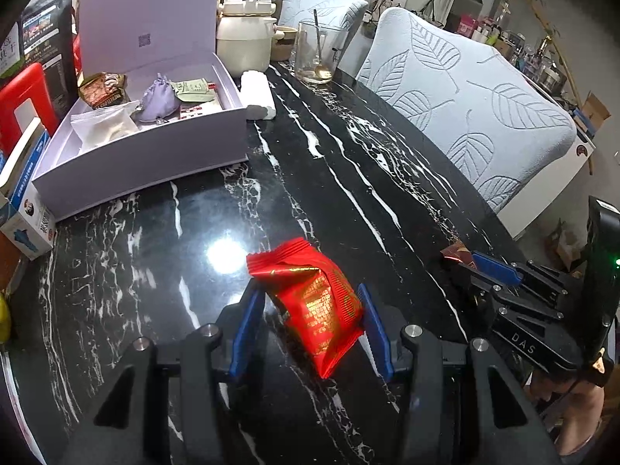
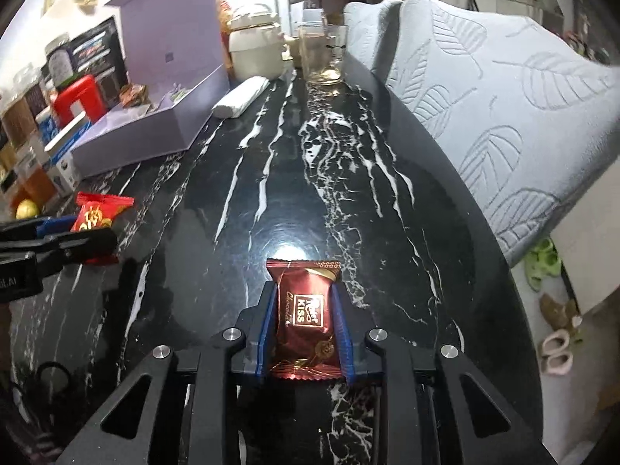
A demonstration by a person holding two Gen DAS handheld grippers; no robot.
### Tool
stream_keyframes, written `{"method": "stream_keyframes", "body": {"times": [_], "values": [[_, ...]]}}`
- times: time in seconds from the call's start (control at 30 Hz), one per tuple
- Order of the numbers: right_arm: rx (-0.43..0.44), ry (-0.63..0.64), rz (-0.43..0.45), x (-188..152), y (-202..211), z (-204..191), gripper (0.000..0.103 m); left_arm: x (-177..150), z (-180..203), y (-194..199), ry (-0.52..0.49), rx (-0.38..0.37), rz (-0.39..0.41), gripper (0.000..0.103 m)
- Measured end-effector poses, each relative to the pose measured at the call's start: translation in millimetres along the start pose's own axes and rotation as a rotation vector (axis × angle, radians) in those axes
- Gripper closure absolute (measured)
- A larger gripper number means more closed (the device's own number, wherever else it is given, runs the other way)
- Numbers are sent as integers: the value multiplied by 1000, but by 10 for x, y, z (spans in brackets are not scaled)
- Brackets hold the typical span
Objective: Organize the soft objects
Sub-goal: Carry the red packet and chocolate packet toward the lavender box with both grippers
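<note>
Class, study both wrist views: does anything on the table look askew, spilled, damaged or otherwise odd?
Only one thing stands out: the red packet sits tilted and crumpled between the left tongs. The brown chocolate packet lies straight in the right tongs. Nothing looks spilled or damaged on the marble table.

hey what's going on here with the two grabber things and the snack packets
A person is holding two claws over a black marble table, each gripping a wrapped snack. The left claw is shut on a red packet, and the right claw is shut on a brown chocolate packet. An open lavender box sits further back on the left of the table, already holding a purple pouch and a few other packets. Neither held snack has reached the box yet.
</note>
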State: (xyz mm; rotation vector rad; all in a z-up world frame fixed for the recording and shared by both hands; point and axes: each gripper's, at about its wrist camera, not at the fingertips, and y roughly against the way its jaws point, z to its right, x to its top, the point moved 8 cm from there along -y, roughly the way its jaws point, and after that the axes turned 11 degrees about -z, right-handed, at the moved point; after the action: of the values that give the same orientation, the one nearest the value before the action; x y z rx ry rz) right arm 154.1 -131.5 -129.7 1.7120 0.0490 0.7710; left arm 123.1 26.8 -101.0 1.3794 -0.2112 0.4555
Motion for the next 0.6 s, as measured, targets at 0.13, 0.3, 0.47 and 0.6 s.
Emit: {"method": "stream_keyframes", "body": {"times": [0.13, 0.3, 0.47, 0.6], "values": [[2, -15, -3, -27, 24, 19, 76, -18, 28, 1, -5, -9, -5, 54], [14, -16, 5, -35, 82, -10, 76, -34, 32, 36, -5, -12, -1, 54], [34, 0, 18, -21, 135, -110, 76, -56, -14, 73, 5, -9, 8, 54], [42, 24, 15, -25, 121, -227, 76, -92, -56, 89, 19, -17, 6, 54]]}}
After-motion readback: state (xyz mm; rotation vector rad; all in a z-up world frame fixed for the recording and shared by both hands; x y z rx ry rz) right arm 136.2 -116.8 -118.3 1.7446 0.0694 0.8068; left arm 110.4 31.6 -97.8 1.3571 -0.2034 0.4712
